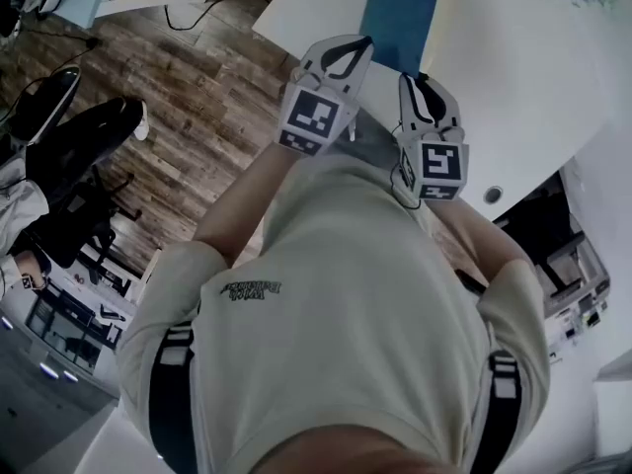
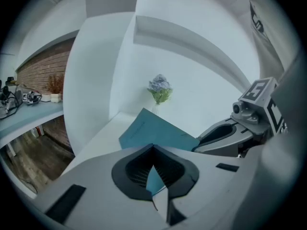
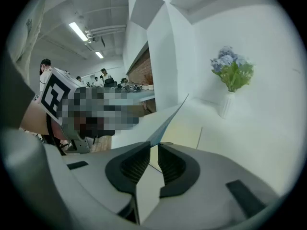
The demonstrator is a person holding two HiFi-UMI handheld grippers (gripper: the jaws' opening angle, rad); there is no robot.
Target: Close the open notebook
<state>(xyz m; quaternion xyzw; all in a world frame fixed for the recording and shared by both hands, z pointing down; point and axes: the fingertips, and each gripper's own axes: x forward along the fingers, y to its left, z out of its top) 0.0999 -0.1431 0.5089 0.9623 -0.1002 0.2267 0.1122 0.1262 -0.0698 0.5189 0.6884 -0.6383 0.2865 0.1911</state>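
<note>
The blue notebook (image 1: 400, 13) lies on the white table (image 1: 513, 87) just beyond both grippers. In the left gripper view its blue cover (image 2: 153, 131) runs out from my left gripper (image 2: 153, 147), whose jaws are closed with a blue sliver between the pads. My right gripper (image 3: 154, 145) is shut on the cover's thin edge (image 3: 172, 116), which rises tilted from the tips; a cream page (image 3: 189, 128) shows beneath. In the head view the left gripper (image 1: 355, 49) and right gripper (image 1: 413, 82) sit side by side at the notebook's near edge.
A small vase of pale blue flowers (image 3: 230, 73) stands against the white wall behind the notebook. The table's curved edge (image 1: 296, 42) drops to a wooden floor (image 1: 197, 97) on the left, where an office chair (image 1: 84, 156) stands. People stand far off.
</note>
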